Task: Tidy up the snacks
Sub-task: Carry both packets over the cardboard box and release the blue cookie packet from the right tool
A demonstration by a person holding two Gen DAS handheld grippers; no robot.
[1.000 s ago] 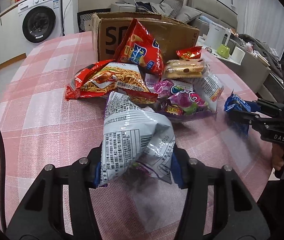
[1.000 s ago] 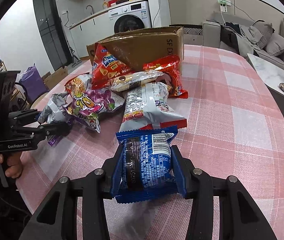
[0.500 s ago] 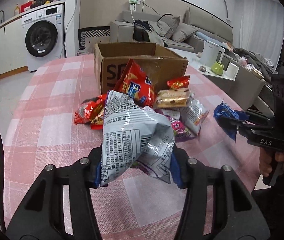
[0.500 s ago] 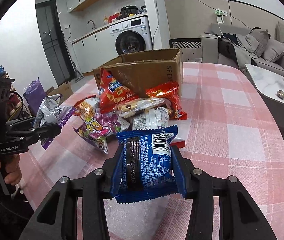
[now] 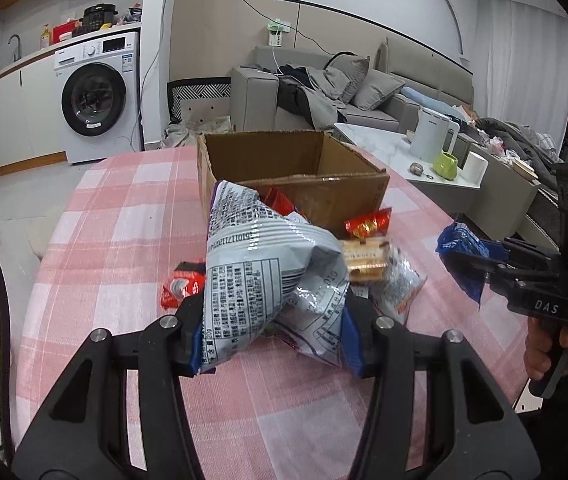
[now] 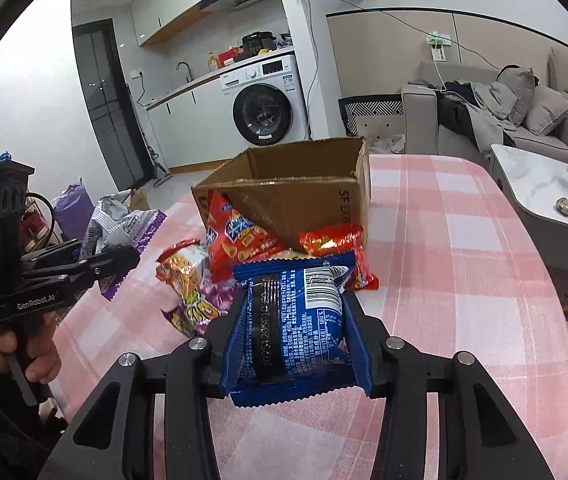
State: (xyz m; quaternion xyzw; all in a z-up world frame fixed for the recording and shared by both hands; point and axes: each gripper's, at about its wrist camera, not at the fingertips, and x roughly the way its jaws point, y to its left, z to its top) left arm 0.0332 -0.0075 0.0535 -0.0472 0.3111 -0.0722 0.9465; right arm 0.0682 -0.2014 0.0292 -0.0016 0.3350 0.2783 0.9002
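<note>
Both packets have come up off the table: my left gripper point(image 5: 273, 332) is clamped on the silver snack bag point(image 5: 259, 276), my right gripper point(image 6: 296, 340) on the blue biscuit packet point(image 6: 292, 328). Straight ahead, beyond the pile, lies the open cardboard box point(image 5: 296, 168), seemingly empty, roughly equally near both hands.
</note>
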